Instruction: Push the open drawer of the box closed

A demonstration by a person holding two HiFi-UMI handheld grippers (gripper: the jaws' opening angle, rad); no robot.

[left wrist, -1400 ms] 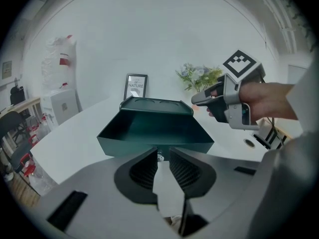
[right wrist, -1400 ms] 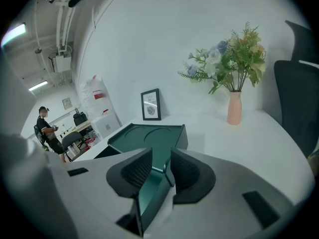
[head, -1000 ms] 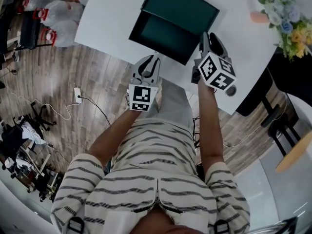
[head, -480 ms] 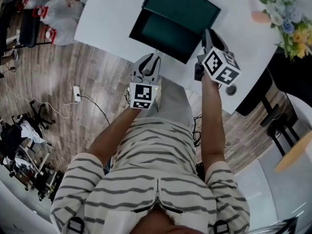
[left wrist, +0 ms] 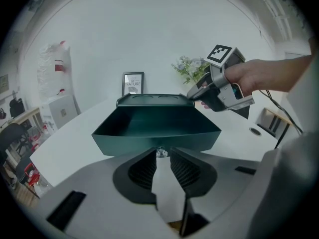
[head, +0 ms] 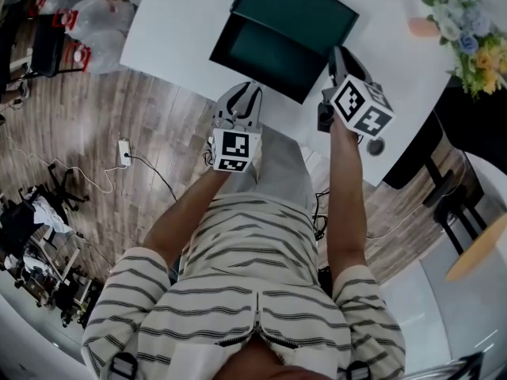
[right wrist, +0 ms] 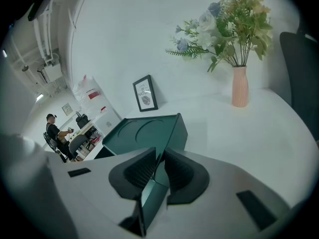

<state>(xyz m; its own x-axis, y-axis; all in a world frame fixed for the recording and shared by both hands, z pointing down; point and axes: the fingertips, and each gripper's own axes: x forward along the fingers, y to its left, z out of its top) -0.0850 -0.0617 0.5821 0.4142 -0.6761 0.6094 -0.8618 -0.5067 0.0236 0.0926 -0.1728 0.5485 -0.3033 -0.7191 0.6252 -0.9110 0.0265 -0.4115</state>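
Box (head: 299, 10) sits on the white bench (head: 178, 22), drawer (head: 265, 54) pulled out on the box's near side. Left tool (head: 247, 91) is at the drawer front, centred: jaws nearly together with the small knob (left wrist: 161, 152) pinched between their tips. Right tool (head: 337, 54) is at the box's near right corner, jaws closed down on that corner edge.

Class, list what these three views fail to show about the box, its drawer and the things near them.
- Box rear corner: head view, cut off by the top edge.
- Knob of the drawer: head view, hidden beneath the left gripper.
- Drawer front, lower part: left gripper view, covered by the gripper's own body.
- Framed picture print: right gripper view, too small to read.
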